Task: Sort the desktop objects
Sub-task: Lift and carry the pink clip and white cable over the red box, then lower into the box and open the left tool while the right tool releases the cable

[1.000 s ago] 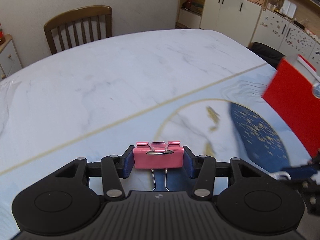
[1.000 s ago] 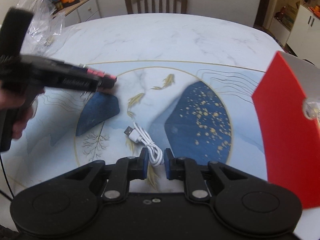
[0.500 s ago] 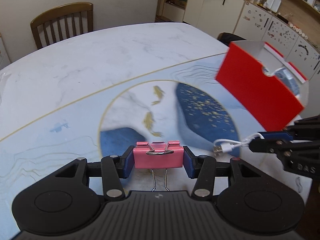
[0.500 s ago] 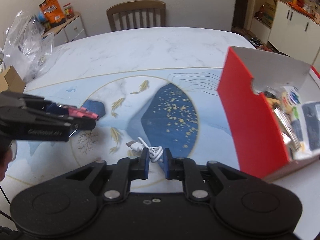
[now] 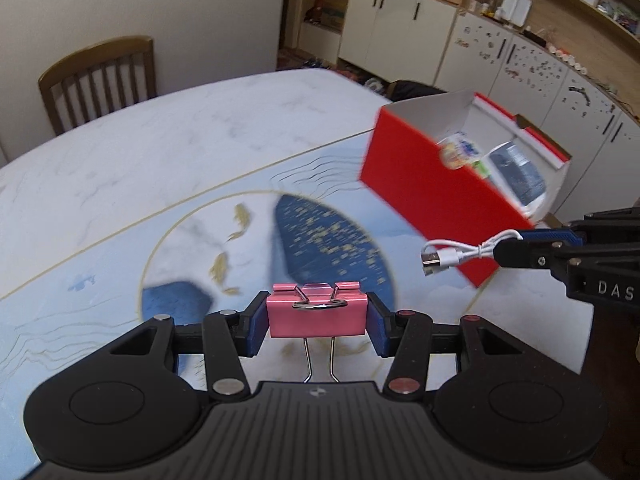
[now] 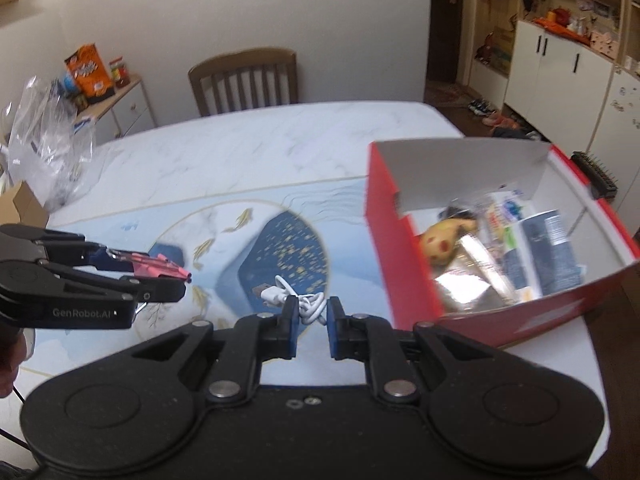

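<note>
My left gripper (image 5: pixel 317 317) is shut on a pink binder clip (image 5: pixel 317 314), held above the patterned desk mat (image 5: pixel 120 280); its wire handles point back toward me. In the right wrist view the same left gripper (image 6: pixel 160 272) and pink clip (image 6: pixel 160 262) hang at the left. My right gripper (image 6: pixel 313 312) is shut on a coiled white USB cable (image 6: pixel 298 298), whose plug sticks out ahead. From the left wrist view the right gripper (image 5: pixel 520 240) carries the white cable (image 5: pixel 460 254) in front of the red box (image 5: pixel 440 192). The red box (image 6: pixel 408 264) stands open at the right, with several items inside.
A wooden chair (image 6: pixel 244 80) stands at the table's far side. A clear plastic bag (image 6: pixel 44 140) and a brown carton (image 6: pixel 20 204) sit at the left edge. White cabinets (image 5: pixel 500 64) line the wall behind the box. The marble tabletop (image 5: pixel 160 140) spreads beyond the mat.
Both grippers have risen and swung toward the red box, each keeping its hold. The cable has come up off the mat. The inside of the box has come into view.
</note>
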Tool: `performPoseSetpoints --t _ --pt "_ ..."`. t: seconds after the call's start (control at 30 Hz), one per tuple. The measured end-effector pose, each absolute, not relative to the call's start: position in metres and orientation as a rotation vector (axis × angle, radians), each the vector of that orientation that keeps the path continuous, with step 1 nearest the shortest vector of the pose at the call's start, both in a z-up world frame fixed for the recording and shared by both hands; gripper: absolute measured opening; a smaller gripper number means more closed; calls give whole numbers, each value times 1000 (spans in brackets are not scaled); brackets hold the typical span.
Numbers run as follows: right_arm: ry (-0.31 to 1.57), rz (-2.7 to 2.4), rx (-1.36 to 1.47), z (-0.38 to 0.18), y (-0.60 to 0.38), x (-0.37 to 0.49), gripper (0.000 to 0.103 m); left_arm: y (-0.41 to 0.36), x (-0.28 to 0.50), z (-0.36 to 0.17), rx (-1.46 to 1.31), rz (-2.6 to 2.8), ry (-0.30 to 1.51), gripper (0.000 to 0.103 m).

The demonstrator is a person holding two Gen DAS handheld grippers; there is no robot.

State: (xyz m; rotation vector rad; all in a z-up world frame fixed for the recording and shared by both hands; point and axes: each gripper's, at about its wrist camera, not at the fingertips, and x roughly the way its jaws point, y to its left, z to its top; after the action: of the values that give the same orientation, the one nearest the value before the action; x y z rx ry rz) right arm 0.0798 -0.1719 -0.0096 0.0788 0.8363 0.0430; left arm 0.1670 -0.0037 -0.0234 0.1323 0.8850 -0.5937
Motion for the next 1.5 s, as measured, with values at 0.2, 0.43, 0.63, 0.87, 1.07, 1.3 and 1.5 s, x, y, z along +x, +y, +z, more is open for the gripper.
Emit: performPoseSetpoints --t 0.2,0.43,0.63,0.87,1.07,1.3,1.5 --pt "786 12 90 5 -203 68 13 -33 160 -9 145 -613 844 49" --pt "742 -5 99 15 -239 62 13 -71 153 6 160 -634 813 49" --pt "731 -17 100 17 -273 61 13 -103 152 10 164 -637 803 49" --pt "720 -21 103 19 -310 61 13 -143 151 16 171 -651 788 49" --pt "721 -25 105 15 -341 64 13 -178 155 18 183 -665 777 49" --pt "728 -24 91 8 -365 73 13 -216 166 16 214 -674 771 49" --pt "740 -21 72 1 -378 86 13 -242 186 13 229 -672 782 49"
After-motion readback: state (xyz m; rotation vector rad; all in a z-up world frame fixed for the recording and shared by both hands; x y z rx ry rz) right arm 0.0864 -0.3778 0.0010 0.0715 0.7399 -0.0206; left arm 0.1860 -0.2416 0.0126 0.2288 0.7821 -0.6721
